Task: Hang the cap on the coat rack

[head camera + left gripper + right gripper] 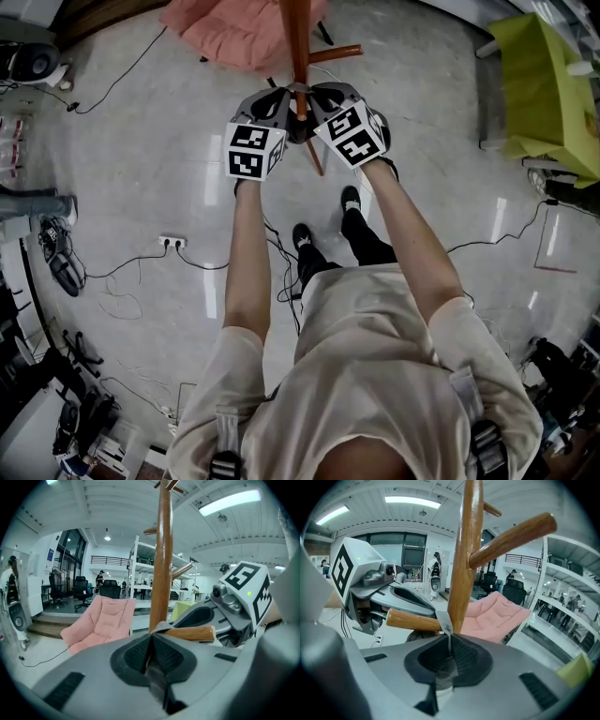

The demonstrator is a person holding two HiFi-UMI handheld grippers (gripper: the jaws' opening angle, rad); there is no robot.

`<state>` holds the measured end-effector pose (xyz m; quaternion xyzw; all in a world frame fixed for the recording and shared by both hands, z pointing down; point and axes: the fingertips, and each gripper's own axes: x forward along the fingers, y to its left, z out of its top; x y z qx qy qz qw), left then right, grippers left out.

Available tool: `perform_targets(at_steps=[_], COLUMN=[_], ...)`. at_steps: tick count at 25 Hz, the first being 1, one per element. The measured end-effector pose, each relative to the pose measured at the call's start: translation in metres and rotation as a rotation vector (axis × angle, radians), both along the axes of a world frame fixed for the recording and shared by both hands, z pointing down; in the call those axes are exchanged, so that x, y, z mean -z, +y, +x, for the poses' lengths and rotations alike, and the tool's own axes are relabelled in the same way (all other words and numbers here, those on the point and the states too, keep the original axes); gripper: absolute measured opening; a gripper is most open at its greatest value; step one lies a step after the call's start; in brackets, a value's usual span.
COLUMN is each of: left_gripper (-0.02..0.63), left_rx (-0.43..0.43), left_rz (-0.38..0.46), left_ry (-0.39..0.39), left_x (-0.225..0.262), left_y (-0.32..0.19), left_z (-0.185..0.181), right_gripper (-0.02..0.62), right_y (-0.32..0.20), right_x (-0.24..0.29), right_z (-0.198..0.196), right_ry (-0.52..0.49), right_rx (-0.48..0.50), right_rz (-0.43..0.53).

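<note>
The wooden coat rack pole (298, 42) rises right in front of both grippers. My left gripper (284, 103) and right gripper (315, 101) meet at the pole, jaws pressed together. Only a thin grey fold of the cap (161, 627) shows in the left gripper view, pinched at the jaw tips of the left gripper (152, 639) and lying on a short wooden peg (190, 633). In the right gripper view a grey strip of the cap (444, 619) runs from the right gripper (450, 644) up over the same peg (412, 619) by the pole (468, 550). The rest of the cap is hidden.
A pink padded chair (239, 28) stands just behind the rack. A yellow-green table (548, 89) is at the far right. Cables and a power strip (172, 242) lie on the glossy floor to the left. The person's feet (323, 230) are close to the rack's base.
</note>
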<state>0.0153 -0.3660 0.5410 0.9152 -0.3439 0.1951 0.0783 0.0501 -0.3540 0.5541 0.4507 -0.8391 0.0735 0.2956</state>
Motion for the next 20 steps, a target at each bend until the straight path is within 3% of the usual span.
perform_targets(at_steps=[11, 20], left_gripper=[0.015, 0.018], left_rx=[0.0, -0.058], left_rz=[-0.023, -0.001], left_ry=[-0.012, -0.041], left_x=[-0.013, -0.014], left_y=[0.005, 0.021], left_z=[0.001, 0.002], right_gripper=[0.018, 0.066], right_y=[0.003, 0.012], right_x=[-0.01, -0.005], right_z=[-0.005, -0.005], right_ry=[-0.003, 0.005], right_rx=[-0.017, -0.077], right_rz=[-0.009, 0.018])
